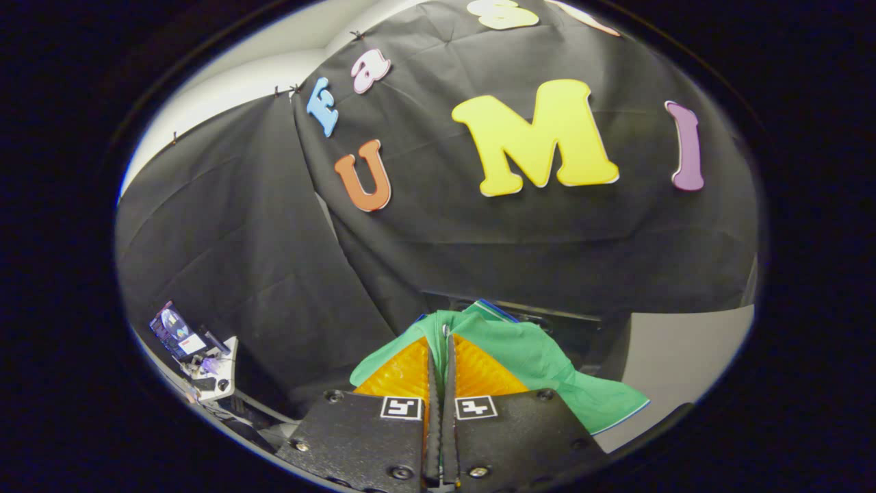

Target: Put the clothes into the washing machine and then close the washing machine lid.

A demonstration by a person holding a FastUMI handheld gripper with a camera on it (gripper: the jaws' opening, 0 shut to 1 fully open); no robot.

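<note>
My gripper (439, 335) is shut on a green garment (540, 359). The cloth is pinched between the two fingers and hangs over them, draping down past the right finger. Its hem shows a thin blue and white edge. Behind the garment a dark edge of the washing machine (547, 316) shows, with a pale grey surface (677, 356) to its right. The machine's opening and lid are hidden by the cloth and the fingers.
The black cloth wall of the booth stands close ahead and to the left. Down at the left a small stand with a lit screen (179, 332) and white equipment (215, 373) sits beside the wall.
</note>
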